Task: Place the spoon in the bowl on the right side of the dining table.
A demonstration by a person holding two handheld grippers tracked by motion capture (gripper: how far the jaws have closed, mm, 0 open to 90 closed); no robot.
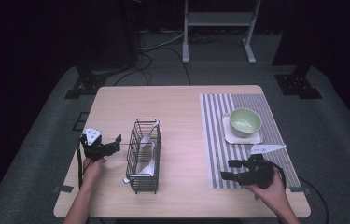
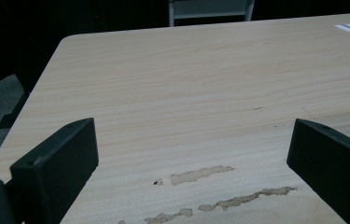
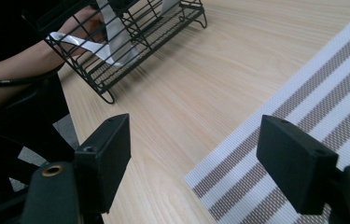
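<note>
Jaws on both sides were spread wide with nothing between them, so neither had hold of anything at that point. Taking the wire rack [image 1: 143,156] as the landmark: the left hand-held gripper [image 1: 115,142] sat just to its left, low over the counter [image 1: 182,107], tips aimed at the rack's near-left side. My guess is it was parked there ready to steady the rack or go in for a spoon. The right hand-held gripper [image 1: 227,170] was well off to the rack's right, sitting over the near edge of the striped placemat [image 1: 212,121] and pointing back toward the rack, which shows up with its contents in the right gripper view [image 3: 130,37].

The white spoons [image 1: 144,140] stood leaning inside the rack, handles up, probably so a jaw could pinch one from above. Further right of the rack and toward the far side, a green bowl [image 1: 245,122] sat on a pale coaster [image 1: 256,138] on the placemat, looking like the place a spoon would end up.
</note>
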